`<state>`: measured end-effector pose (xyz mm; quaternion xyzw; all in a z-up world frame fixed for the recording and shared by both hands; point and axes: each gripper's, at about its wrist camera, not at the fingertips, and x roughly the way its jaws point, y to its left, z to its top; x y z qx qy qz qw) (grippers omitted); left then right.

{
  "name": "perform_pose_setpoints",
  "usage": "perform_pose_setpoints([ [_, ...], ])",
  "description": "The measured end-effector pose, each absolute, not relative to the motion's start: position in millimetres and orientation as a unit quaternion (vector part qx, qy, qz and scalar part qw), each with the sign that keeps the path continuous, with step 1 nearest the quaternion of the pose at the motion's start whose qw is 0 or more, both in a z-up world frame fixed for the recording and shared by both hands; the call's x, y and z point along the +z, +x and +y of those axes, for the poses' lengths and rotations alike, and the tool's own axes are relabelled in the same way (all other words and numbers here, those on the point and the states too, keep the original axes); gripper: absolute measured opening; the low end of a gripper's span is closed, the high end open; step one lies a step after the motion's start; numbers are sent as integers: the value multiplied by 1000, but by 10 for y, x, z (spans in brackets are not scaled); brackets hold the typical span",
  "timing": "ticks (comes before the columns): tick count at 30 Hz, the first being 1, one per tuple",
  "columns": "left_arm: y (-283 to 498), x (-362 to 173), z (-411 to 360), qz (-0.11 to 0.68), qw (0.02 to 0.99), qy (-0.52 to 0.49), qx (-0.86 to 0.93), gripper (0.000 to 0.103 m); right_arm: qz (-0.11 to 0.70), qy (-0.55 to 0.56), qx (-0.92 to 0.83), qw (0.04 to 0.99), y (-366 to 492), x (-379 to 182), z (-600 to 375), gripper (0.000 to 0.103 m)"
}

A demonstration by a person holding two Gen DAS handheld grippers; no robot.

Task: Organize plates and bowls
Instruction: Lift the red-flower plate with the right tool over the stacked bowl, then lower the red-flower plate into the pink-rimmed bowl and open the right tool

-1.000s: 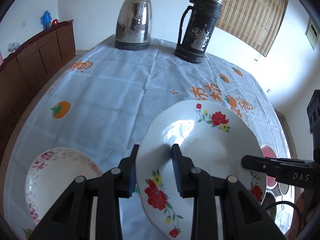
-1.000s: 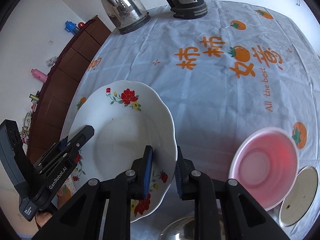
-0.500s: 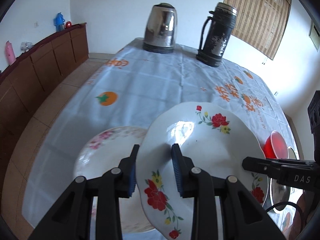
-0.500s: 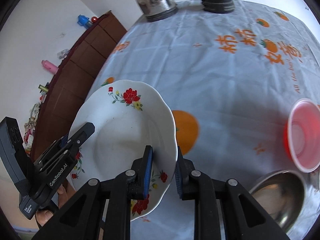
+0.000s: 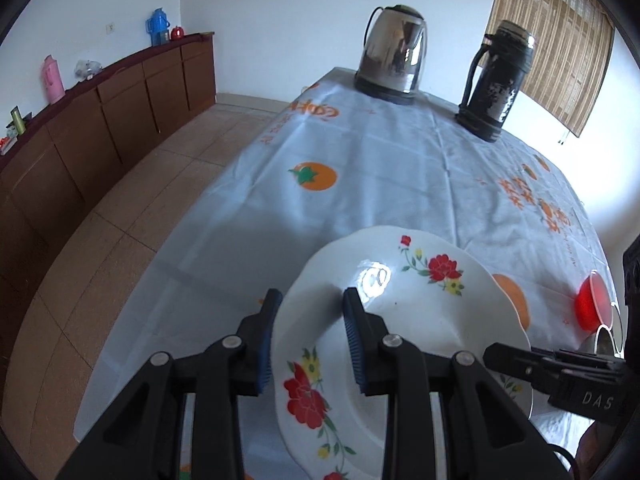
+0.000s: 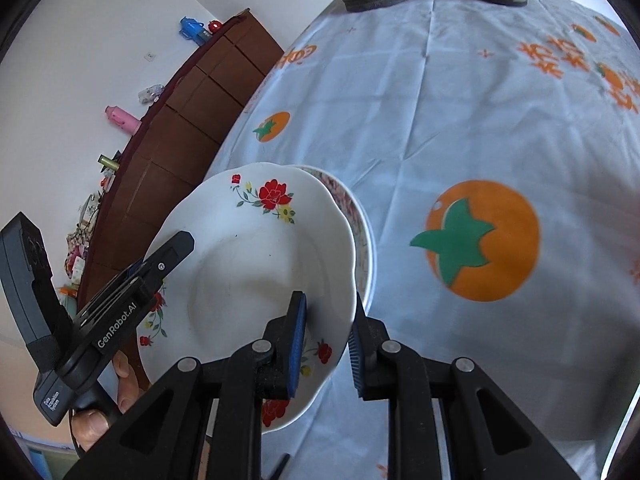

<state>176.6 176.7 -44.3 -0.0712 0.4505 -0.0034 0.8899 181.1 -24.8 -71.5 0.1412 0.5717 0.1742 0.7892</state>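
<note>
A white plate with red flowers (image 5: 404,320) hangs tilted above the table, held by both grippers. My left gripper (image 5: 313,295) is shut on its left rim, one blue pad on each face. My right gripper (image 6: 329,300) is shut on the opposite rim. In the right wrist view a second plate with a pink flowered rim (image 6: 358,220) lies on the tablecloth directly under the held plate, showing only along its right side. The left wrist view does not show that lower plate. A hand (image 6: 120,392) grips the left tool's handle.
A red bowl (image 5: 592,306) and a metal bowl (image 5: 602,340) sit at the right. A steel kettle (image 5: 394,52) and a dark thermos (image 5: 496,80) stand at the far end. The table's left edge (image 5: 192,240) drops to a tiled floor beside a brown cabinet (image 5: 100,120).
Both grippers carried the flowered plate leftward and a little lower, bringing it over the pink-rimmed plate. The red bowl has slid out of the right wrist view. Both grips are unchanged.
</note>
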Motion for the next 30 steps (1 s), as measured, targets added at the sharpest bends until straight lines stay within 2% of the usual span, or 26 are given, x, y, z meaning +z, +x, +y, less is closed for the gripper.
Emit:
perform_pose_setpoints([
  [12, 1906, -695, 1866, 450, 890, -78, -3, 32, 538, 92, 158, 823, 1784, -772, -82, 21],
  [18, 1890, -738, 1780, 442, 896, -48, 3, 34, 510, 59, 149, 845, 1739, -762, -47, 21],
  [30, 1895, -743, 1722, 436, 900, -28, 18, 38, 458, 67, 150, 874, 1605, -777, -81, 21],
])
